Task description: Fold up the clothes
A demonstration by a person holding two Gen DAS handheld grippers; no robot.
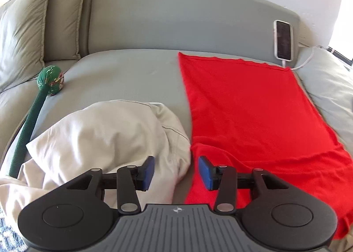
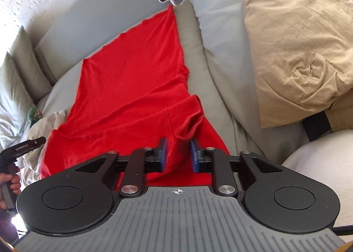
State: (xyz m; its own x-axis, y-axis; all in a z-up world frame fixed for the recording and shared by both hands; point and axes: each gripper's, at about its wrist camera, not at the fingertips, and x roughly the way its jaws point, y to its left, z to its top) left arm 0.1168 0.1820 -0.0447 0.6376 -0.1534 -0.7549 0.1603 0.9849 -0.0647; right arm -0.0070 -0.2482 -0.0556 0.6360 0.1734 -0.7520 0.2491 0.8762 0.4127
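I work over a grey sofa (image 1: 136, 71) whose seat is my folding surface, so the clothes lie flat on it. The red garment (image 1: 247, 106) is spread on the right part of the seat, reaching from the near edge to the far backrest, with a rumpled fold at its near end; I judge it is laid long like this for the next fold. A crumpled beige garment (image 1: 106, 139) waits on the near left, touching the red one, and a tan garment (image 2: 297, 42) lies on the cushion at the far right. A phone (image 1: 284, 40) leans on the backrest with its cable, probably charging. My left gripper (image 1: 176, 172) hovers with its jaws apart and empty, above the border of both cloths. My right gripper (image 2: 178, 155) has its jaws apart around a raised red fold, not yet pinching it.
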